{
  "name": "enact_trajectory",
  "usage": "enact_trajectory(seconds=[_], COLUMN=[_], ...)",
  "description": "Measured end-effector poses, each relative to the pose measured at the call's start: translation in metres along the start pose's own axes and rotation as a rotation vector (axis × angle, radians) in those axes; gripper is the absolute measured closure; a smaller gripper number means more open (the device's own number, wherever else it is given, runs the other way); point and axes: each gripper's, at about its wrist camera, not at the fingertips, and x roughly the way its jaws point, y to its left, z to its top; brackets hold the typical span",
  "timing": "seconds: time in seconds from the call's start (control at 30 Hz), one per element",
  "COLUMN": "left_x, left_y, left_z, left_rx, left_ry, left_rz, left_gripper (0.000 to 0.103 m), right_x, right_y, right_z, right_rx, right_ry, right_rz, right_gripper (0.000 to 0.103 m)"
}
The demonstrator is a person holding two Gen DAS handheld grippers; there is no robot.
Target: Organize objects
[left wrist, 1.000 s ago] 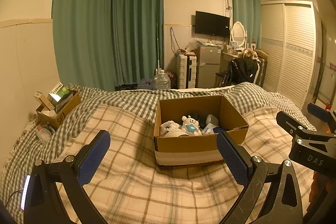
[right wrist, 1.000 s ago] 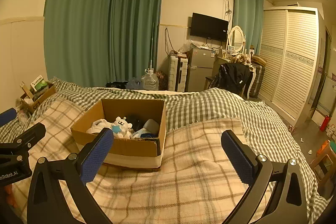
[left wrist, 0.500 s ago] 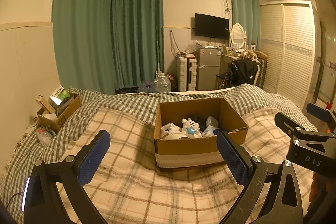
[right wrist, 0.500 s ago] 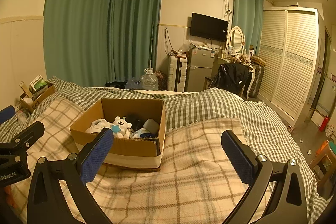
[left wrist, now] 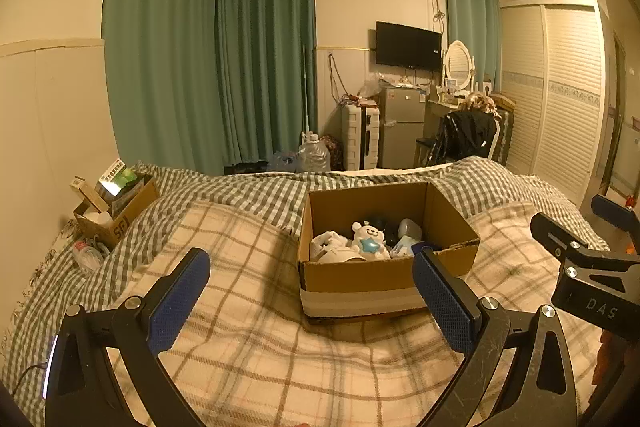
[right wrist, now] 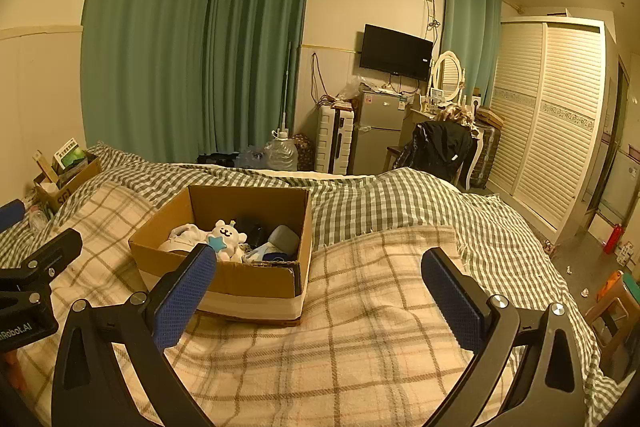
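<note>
An open cardboard box (left wrist: 352, 281) (right wrist: 256, 283) sits on the plaid blanket of a bed. Inside lie a white plush bear with a blue star (left wrist: 370, 237) (right wrist: 226, 235), white cloth and a few dark and blue items. My left gripper (left wrist: 312, 299) is open and empty, held above the blanket just in front of the box. My right gripper (right wrist: 320, 287) is open and empty, to the right of the box; its side shows in the left wrist view (left wrist: 592, 267). The left gripper's side shows in the right wrist view (right wrist: 36, 275).
A smaller cardboard box (left wrist: 116, 211) with packets stands at the bed's left edge by the wall, a plastic bottle (left wrist: 86, 255) beside it. Beyond the bed are green curtains, a suitcase, a small fridge (left wrist: 402, 131), a chair with a jacket and a white wardrobe (right wrist: 560, 131).
Both views have shifted only slightly; the box sits a little lower in the left wrist view. Both grippers stay open and empty.
</note>
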Motion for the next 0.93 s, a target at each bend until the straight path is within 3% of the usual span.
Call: enact_trajectory(seconds=[0.93], left_x=[0.001], left_y=[0.0009], left_z=[-0.0011], left_rx=[0.005], left_ry=[0.003], left_rz=[-0.015], left_gripper=[0.0], right_x=[0.0087], right_y=[0.0007], right_z=[-0.0042], right_rx=[0.021], right_ry=[0.028], right_rz=[0.012], right_gripper=[0.0])
